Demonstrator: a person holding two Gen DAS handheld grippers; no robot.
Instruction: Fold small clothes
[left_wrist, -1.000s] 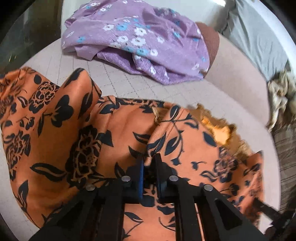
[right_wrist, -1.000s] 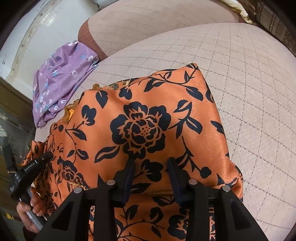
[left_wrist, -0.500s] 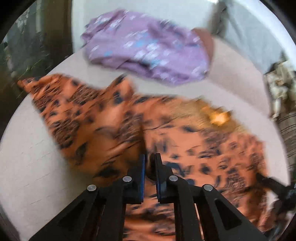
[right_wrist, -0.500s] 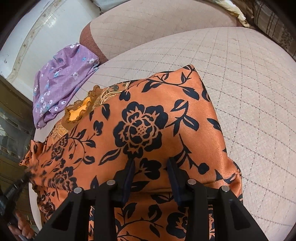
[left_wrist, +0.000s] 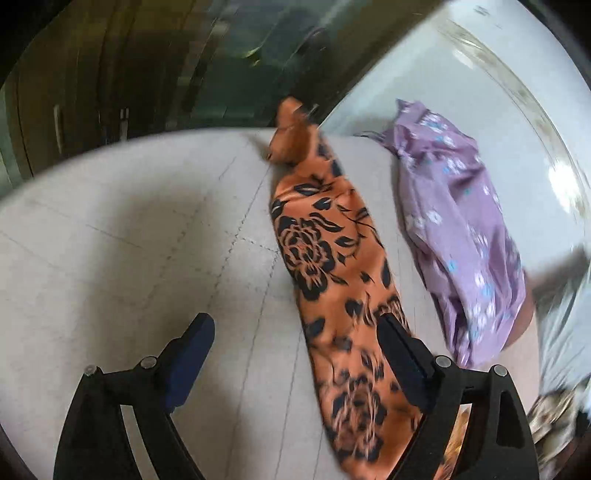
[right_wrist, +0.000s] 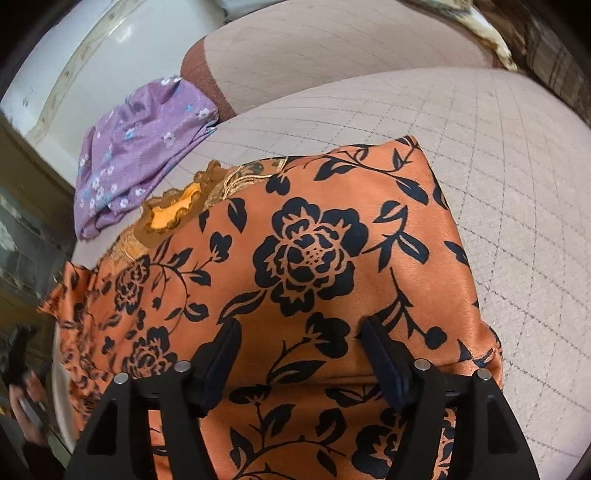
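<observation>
An orange garment with a black flower print (right_wrist: 317, 258) lies spread on a pale quilted cushion (right_wrist: 517, 177). In the left wrist view it shows as a long narrow strip (left_wrist: 332, 266) running away from me. My left gripper (left_wrist: 295, 332) is open wide and empty above the cushion, its right finger at the garment's edge. My right gripper (right_wrist: 299, 328) is open and rests on the middle of the garment with cloth between its fingers, not pinched.
A purple flowered garment (left_wrist: 461, 229) lies bunched at the cushion's far edge, also in the right wrist view (right_wrist: 140, 155). A brown cushion corner (right_wrist: 203, 77) and a white wall (right_wrist: 74, 55) lie behind it. Dark furniture (left_wrist: 110, 74) stands beyond the cushion.
My left gripper let go of the orange garment, opened wide and swung off to the side. The left part of the garment now lies spread flat. The right gripper stayed put.
</observation>
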